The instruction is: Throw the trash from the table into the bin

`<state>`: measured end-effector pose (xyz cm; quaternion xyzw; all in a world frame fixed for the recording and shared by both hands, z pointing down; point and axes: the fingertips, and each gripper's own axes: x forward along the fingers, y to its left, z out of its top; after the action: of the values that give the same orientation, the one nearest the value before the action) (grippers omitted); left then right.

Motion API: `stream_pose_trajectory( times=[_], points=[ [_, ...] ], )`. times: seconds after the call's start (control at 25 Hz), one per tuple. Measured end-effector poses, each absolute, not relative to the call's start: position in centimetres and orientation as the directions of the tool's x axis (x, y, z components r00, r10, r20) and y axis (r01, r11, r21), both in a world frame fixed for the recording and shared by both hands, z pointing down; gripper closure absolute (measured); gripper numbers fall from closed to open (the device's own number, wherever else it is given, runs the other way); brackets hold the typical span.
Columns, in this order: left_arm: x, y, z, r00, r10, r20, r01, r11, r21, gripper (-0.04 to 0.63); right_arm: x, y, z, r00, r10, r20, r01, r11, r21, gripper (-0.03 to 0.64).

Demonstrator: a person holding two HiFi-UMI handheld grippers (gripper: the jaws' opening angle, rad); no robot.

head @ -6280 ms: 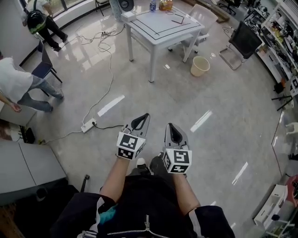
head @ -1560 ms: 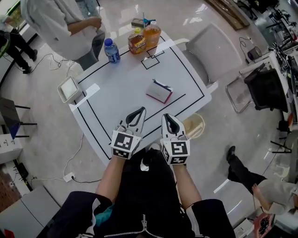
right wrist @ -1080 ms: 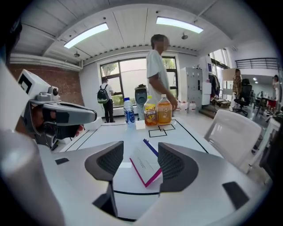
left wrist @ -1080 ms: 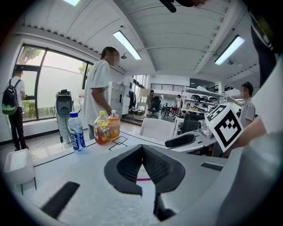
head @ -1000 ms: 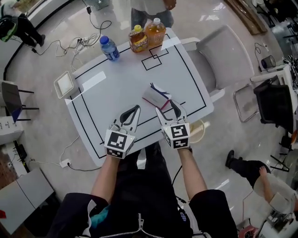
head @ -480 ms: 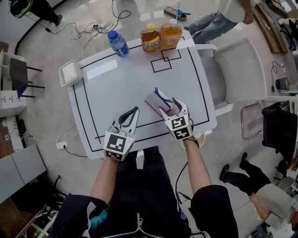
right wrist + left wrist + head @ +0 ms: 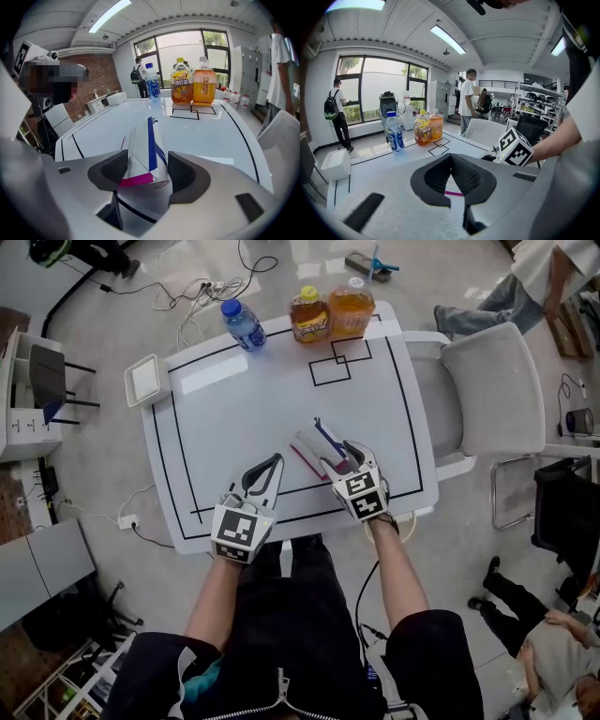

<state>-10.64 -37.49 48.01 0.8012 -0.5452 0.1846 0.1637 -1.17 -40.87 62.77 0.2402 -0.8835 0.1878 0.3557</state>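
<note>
White packet (image 7: pixel 311 444) near table's (image 7: pixel 234 418) front edge

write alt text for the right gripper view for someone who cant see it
The right gripper, jaws open and just widened, straddles a white carton with blue and magenta trim on a white table. A water bottle, a yellow-labelled juice bottle and an orange juice bottle stand at the far edge.
</note>
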Motion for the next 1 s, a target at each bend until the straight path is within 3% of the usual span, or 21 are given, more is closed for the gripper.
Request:
stream_pose_trajectory(
  times=[0.36,1.0],
  points=[
    [-10.0,-37.2,47.1,0.338,-0.817,0.467,-0.932,-0.358,0.048,0.588,-1.5,-39.9,59.6,-0.667,-0.295,0.685,-0.546,0.818,-0.179,0.531],
    [-10.0,-34.4,45.1,0.385,-0.834,0.396,-0.916,-0.397,0.055,0.588,-2.0,-37.2,54.2,-0.650,-0.418,0.635,-0.607,0.788,-0.103,0.575]
  ],
)
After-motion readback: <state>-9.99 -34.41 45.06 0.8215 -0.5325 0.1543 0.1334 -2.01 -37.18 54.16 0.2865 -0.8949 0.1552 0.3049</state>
